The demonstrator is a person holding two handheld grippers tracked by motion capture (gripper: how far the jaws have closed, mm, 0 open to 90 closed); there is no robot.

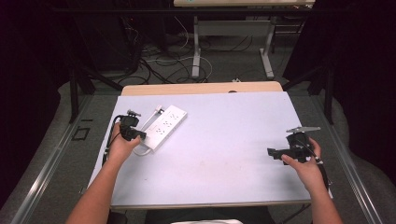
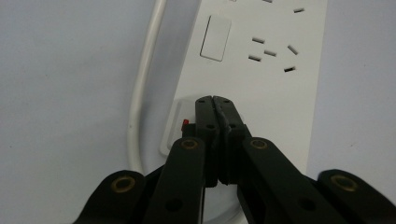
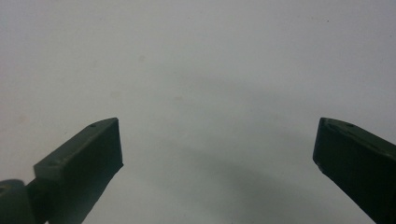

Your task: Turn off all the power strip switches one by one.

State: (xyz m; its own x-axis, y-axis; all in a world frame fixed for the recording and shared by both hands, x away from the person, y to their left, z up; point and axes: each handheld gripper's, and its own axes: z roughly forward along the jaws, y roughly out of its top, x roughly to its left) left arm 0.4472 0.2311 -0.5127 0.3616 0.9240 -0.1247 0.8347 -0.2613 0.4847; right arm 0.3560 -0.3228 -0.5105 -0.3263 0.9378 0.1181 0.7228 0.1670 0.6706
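The left claw point(image 2: 214, 100) has its two black jaws pressed tight together, with nothing held between them. Its tip rests on, or just above, the switch point(image 2: 180, 128) at the near end of the white power strip point(image 1: 164, 126); I cannot tell if it really touches. A small red bit shows on the switch, just left of the claw tip. It looks like the job is to push this switch with the closed claw. The claw is already at the right spot, so the reaching part seems done. I cannot tell from the pictures if the switch has been flipped yet, so the push itself may still be left. Just past the claw tip, farther along the strip, there is a blank white square and then some plug holes. Nothing is plugged into the holes that show. The white cord point(image 2: 140, 93) runs along the left side of the claw and curls around under it. The right claw point(image 3: 217, 144) is wide open and holds nothing. It hangs over bare counter point(image 1: 224, 140), well apart from the power strip, and seems to be just waiting.
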